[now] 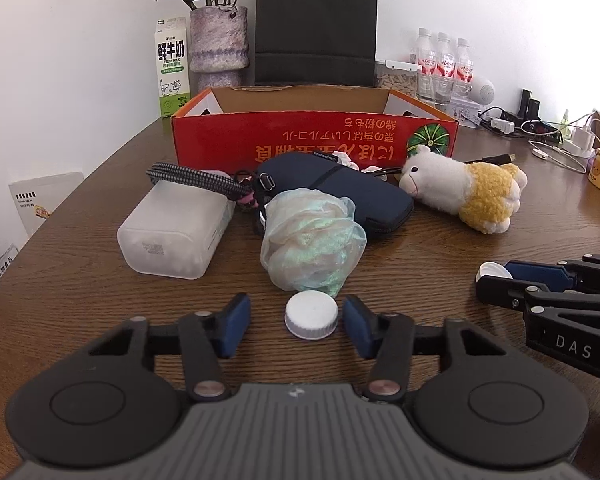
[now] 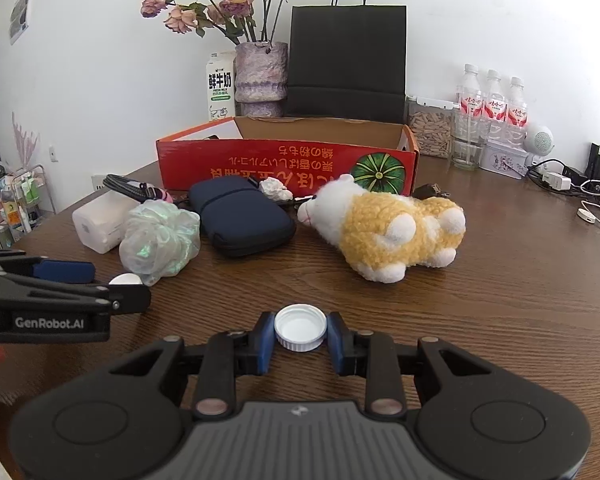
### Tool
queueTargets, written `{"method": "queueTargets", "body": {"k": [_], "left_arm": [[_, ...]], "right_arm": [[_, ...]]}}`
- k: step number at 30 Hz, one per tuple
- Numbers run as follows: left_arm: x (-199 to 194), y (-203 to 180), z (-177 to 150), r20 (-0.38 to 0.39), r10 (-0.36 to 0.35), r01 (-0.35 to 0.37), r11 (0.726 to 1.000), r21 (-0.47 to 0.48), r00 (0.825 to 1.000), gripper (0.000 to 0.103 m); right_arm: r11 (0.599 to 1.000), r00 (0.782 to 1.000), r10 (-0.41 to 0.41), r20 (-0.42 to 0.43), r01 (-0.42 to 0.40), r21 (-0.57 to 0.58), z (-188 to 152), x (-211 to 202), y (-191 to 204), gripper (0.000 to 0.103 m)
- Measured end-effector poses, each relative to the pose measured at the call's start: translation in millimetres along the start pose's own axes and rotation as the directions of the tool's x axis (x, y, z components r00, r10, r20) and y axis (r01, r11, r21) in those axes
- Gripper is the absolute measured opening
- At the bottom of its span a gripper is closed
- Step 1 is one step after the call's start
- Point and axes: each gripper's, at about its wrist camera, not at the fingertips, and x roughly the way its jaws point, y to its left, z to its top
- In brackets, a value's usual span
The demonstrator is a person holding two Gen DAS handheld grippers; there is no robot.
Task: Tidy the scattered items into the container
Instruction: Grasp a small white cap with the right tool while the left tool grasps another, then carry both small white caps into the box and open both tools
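Right gripper (image 2: 300, 334) is clenching a white cap (image 2: 300, 327) by its ribbed rim, well in front of the red box (image 2: 284, 164), while left gripper (image 1: 296, 322) jaws are standing released around a second cap (image 1: 311, 316) on the desk (image 1: 440, 248); both caps are looking light, rigid, slippery, so I am judging rim grips best.

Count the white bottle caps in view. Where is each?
2. The first cap lies on the table, top up, between the open left gripper's fingers. The second cap, hollow side up, is clamped in the right gripper. Clutter may hide others.
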Motion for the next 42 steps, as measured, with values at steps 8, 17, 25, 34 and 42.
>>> {"method": "queueTargets", "body": {"k": [8, 17, 25, 34, 42], "left_arm": [[-2, -6, -2, 0.009, -0.026, 0.026, 1.000, 0.016, 1.000, 0.029], [-9, 3, -5, 0.026, -0.029, 0.029, 0.999, -0.023, 0.999, 0.029], [-25, 8, 4, 0.093, -0.033, 0.036, 0.999, -0.032, 0.995, 0.029], [-37, 20, 31, 0.179, -0.026, 0.036, 0.998, -0.056, 0.983, 0.029], [-33, 27, 72, 0.266, -0.023, 0.048, 0.995, -0.086, 0.964, 0.029]], "right_arm": [[1.000, 1.000, 0.008, -0.001, -0.008, -0.001, 0, 0, 0, 0.027], [1.000, 1.000, 0.008, -0.001, -0.008, -0.005, 0, 1, 1, 0.027], [1.000, 1.000, 0.017, 0.008, -0.017, -0.012, -1, -1, 1, 0.027], [0.998, 0.998, 0.028, 0.056, -0.025, -0.051, 19, -7, 10, 0.027], [0.999, 0.983, 0.013, 0.181, -0.005, -0.049, 74, -13, 9, 0.027]]}}
